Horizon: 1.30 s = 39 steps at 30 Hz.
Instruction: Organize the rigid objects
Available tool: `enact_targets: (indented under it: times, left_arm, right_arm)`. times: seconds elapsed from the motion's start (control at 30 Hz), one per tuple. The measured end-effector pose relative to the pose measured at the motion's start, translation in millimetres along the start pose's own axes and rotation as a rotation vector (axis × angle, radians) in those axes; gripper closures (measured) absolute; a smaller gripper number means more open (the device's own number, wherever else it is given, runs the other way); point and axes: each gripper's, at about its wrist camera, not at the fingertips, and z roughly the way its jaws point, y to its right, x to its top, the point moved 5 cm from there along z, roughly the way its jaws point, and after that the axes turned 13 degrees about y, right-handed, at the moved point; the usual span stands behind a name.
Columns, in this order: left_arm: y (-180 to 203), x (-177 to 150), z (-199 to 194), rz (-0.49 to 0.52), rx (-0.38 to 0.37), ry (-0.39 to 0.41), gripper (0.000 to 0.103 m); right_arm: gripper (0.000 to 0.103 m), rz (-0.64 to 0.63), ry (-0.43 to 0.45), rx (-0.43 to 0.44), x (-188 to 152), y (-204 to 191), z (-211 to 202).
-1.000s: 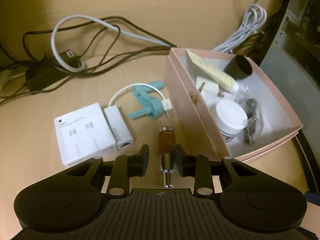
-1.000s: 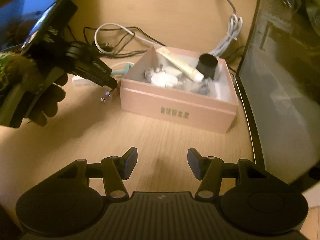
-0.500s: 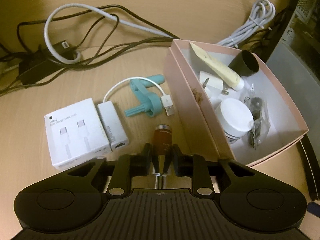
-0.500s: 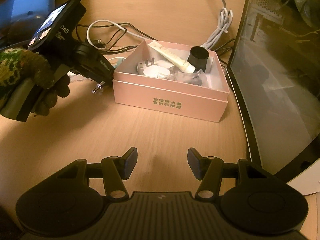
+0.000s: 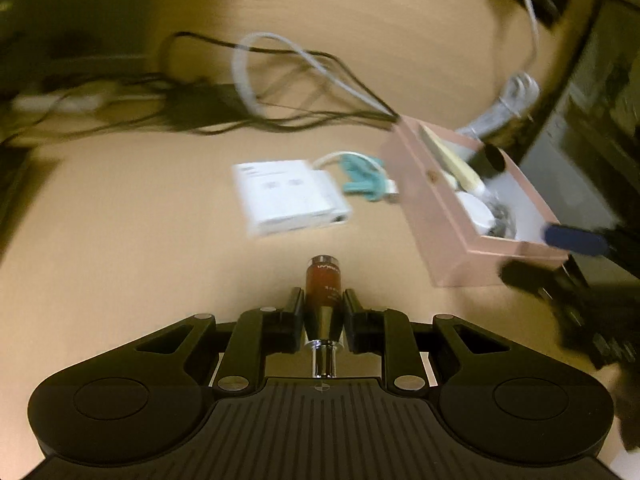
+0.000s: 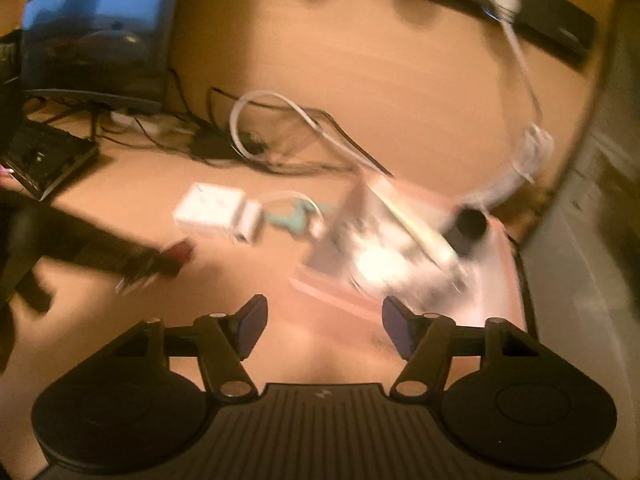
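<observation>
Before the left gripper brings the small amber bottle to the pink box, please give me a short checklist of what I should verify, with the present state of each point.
1. Left gripper shut on the small amber bottle with the silver neck: ok, both fingers press its sides.
2. Bottle off the wooden desk: ok, it looks lifted in both views.
3. Open pink cardboard box has free room: cannot tell, the picture is blurred; a white jar and a black cup are already inside.
4. Right gripper out of the way: not ok, it hovers open at the box's near end.
5. White carton and teal plastic part off the path: ok, they lie left of the box.
</observation>
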Motion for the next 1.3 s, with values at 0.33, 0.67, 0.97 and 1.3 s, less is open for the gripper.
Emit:
enact_targets:
  times: [0.33, 0.67, 0.97, 1.3]
  left_arm:
    - [-52.3, -8.9, -64.6, -0.156, 0.098, 0.092, 0.079]
    - [-60.9, -20.7, -91.8, -0.187, 0.146, 0.090, 0.079]
    - [-73.6, -28.9, -92.0, -0.244, 0.168, 0.075, 0.079]
    - [-61.4, -24.7, -79.1, -0.216, 0.118, 0.051, 0.079]
  right_arm:
    - [0.032, 0.070, -0.015, 0.126, 12.3, -55.2, 71.5]
    - [0.029, 0.007, 0.005, 0.078, 33.9, -93.4, 143.1]
    - [0.060, 0.100, 0.005, -0.040, 24.2, -66.6, 158.2]
    - [0.074, 0.048, 0.003, 0.104, 41.8, -82.7, 136.4]
